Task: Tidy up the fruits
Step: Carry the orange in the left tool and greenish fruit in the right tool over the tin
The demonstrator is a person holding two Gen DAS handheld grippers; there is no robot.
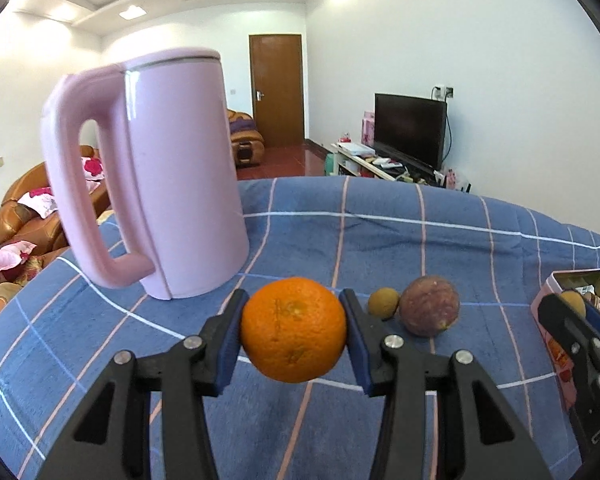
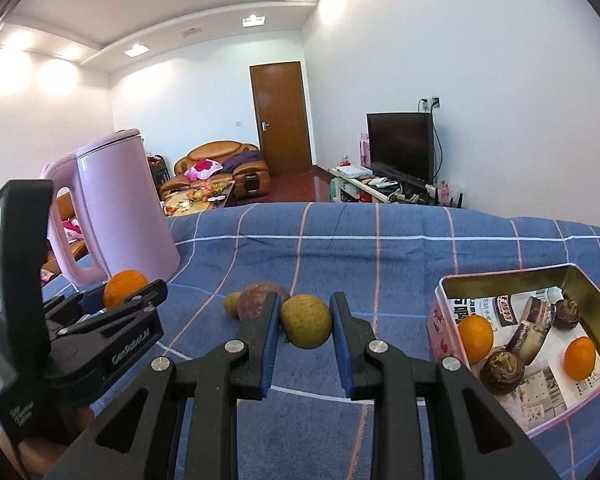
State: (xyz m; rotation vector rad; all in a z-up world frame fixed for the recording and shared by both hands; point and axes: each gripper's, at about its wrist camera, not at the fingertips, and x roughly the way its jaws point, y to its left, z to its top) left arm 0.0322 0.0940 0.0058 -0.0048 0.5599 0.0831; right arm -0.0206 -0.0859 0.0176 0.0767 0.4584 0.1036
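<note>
Two claws gripping: left claw [image 1: 294, 330] orange [image 1: 294, 329] | right claw [image 2: 306, 322] green fruit [image 2: 306, 321] | blue checked cloth [image 1: 380, 240]

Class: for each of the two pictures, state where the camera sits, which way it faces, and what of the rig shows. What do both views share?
Left wrist: on the left gripper, facing forward at its orange and the kettle; own fingers show.
Right wrist: on the right gripper, facing its green fruit and the tin; left gripper shows.
Shared: kettle, orange, purple fruit, tin.
</note>
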